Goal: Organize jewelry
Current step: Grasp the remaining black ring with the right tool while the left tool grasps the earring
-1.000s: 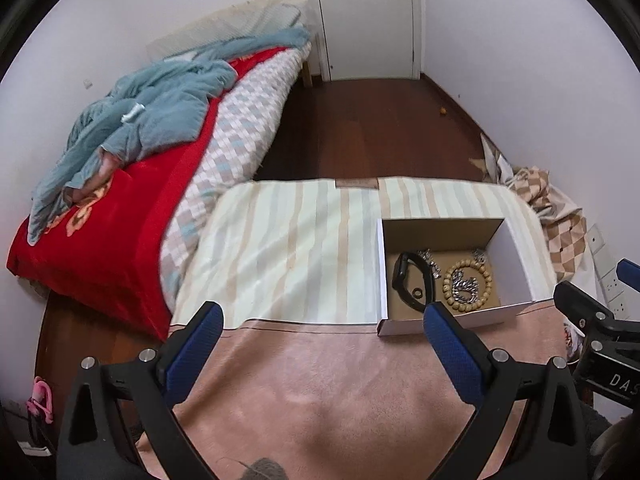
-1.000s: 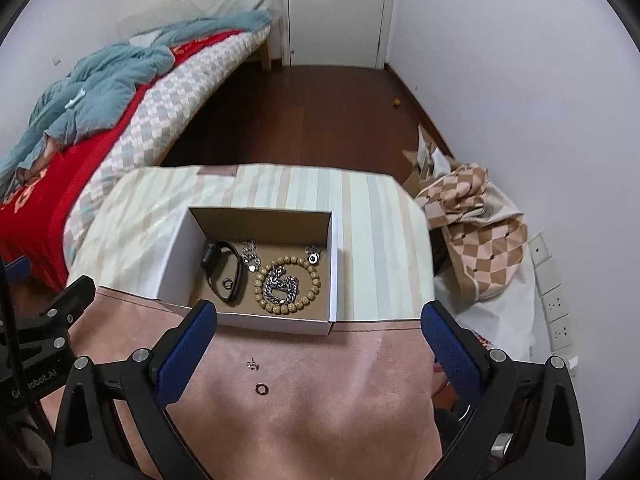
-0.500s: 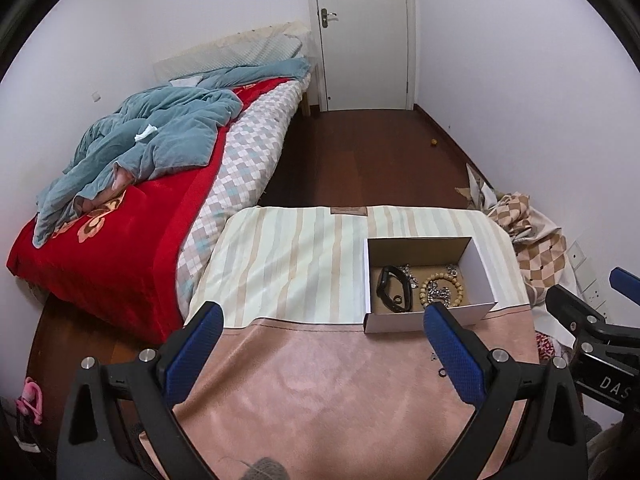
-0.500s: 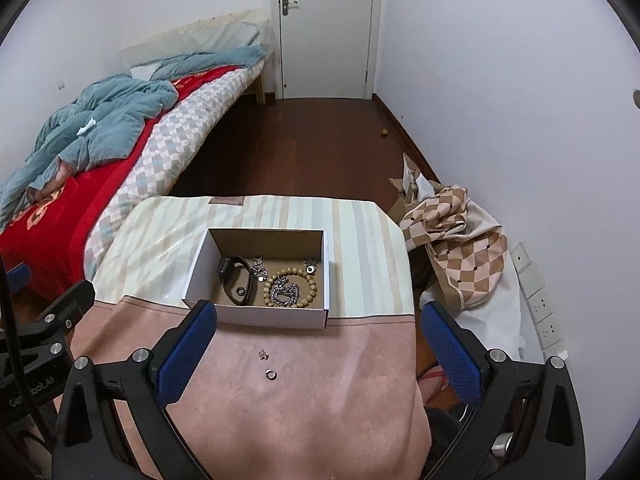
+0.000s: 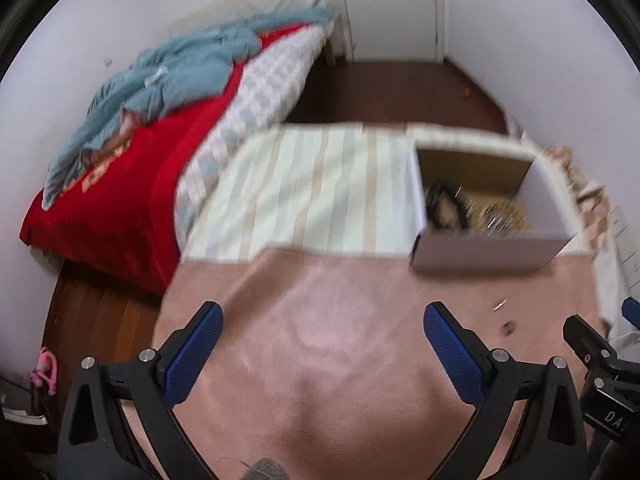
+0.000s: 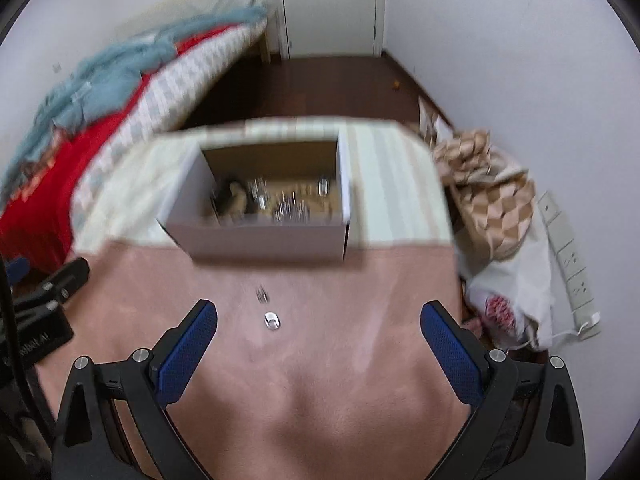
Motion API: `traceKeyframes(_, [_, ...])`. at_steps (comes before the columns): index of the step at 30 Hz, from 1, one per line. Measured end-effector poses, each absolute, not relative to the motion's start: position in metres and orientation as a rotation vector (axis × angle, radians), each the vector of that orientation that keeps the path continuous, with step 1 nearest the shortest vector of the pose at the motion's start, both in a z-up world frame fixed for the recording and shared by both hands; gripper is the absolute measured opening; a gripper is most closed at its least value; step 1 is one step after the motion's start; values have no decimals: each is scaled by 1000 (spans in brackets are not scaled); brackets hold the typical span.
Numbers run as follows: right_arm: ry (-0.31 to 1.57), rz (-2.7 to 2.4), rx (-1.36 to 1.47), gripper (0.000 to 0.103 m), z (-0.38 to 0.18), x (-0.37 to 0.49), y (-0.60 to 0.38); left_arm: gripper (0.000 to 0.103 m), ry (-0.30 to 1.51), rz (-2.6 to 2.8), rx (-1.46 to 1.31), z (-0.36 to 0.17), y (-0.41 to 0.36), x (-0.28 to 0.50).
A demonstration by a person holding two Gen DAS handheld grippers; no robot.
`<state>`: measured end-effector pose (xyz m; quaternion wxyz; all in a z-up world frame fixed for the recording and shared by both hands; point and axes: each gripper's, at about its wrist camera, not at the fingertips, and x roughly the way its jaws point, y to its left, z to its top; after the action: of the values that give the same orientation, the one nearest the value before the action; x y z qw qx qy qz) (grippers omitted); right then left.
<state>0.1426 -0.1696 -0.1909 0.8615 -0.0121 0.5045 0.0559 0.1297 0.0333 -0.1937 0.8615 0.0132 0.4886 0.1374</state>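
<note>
I find the ring [image 6: 272, 319] on pink cloth just short of the box [image 6: 260, 240], ahead of my right gripper [image 6: 318, 344], which is nearer. Both grippers gape wide, empty; left gripper [image 5: 322, 346] well aside.

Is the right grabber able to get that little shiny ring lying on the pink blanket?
Probably yes. The right hand-held gripper is open and empty, the ring lies bare on the pink cloth just ahead between its fingers, and nothing stands between them.
</note>
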Motion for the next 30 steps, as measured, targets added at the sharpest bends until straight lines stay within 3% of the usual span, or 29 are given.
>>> traceKeyframes(2, [1085,132,-15,82,-215,144,-166,102,1073,300,25,-217,37,132])
traceKeyframes(4, [1101,153,-3,69,-239,146,-161,102,1108,304,29,-232,38,134])
traceKeyframes(10, [1102,212,19,63,-276,148,-146,102,1169,307,31,-258,45,135])
traceKeyframes(13, [1076,218,-14,53,-280,147,-138,102,1186,306,28,-264,46,136])
traceKeyframes(15, [1054,212,-44,38,-281,146,-133,102,1193,304,28,-266,46,136])
traceKeyframes(17, [1041,215,-64,13,-281,147,-130,102,1198,301,29,-267,44,138])
traceKeyframes(30, [1000,125,135,13,-250,145,-202,102,1176,96,-10,-260,-34,172])
